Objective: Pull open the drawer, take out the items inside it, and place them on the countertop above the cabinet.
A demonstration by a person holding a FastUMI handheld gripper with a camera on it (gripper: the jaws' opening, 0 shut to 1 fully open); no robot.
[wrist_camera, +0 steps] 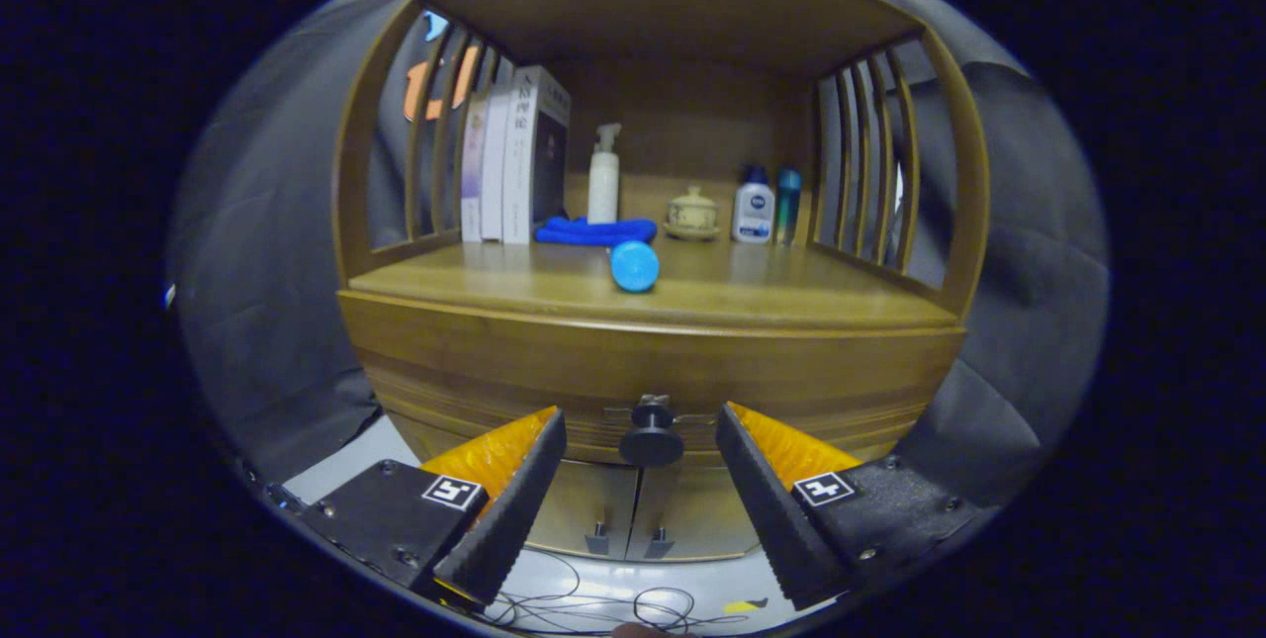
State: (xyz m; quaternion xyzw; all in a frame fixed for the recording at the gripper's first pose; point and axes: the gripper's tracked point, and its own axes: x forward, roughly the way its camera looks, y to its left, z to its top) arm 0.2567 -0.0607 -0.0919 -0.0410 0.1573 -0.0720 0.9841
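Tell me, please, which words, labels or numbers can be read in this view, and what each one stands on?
None can be read.
Book spines: print too small and blurred.
White-and-blue bottle: label blurred.
Pump bottle: no print visible.
Gripper, open around the drawer knob: square black-and-white markers, no words.

My gripper [641, 420] fingers cover the closed drawer's [648, 391] lower corners; its contents are hidden. The blue cloth [596, 231] hides the pump bottle's [603, 178] base.
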